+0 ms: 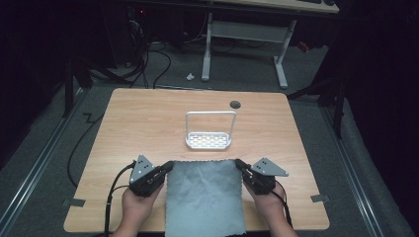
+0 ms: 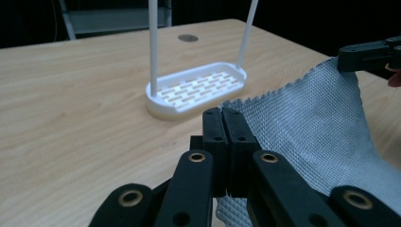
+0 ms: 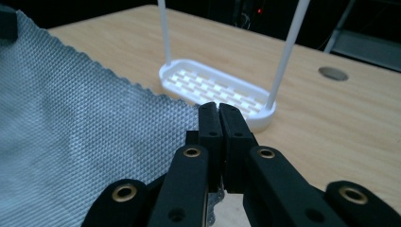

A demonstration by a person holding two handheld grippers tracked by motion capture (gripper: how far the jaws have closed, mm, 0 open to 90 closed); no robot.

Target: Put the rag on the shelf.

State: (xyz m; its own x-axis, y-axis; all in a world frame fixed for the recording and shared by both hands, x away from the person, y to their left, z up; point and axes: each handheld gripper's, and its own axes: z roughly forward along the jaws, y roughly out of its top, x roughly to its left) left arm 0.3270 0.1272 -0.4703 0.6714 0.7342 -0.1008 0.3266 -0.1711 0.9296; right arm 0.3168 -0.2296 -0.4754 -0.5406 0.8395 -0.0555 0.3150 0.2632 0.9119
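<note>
A grey textured cloth [image 1: 203, 195] lies spread on the near half of the wooden table, its near end hanging over the front edge. My left gripper [image 1: 169, 166] is shut on the cloth's far left corner [image 2: 236, 105]. My right gripper [image 1: 238, 164] is shut on the far right corner [image 3: 191, 113]. Both far corners are lifted slightly. In the left gripper view, the right gripper [image 2: 347, 57] shows at the upper right, holding its corner. A white slotted tray with a tall hoop handle [image 1: 208, 141] stands just beyond the cloth's far edge.
A round grommet hole [image 1: 235, 104] sits near the table's far edge [image 1: 197, 90]. Bare wood flanks the cloth on both sides. Beyond the table stand a white desk frame [image 1: 244, 37] and cables on the dark floor.
</note>
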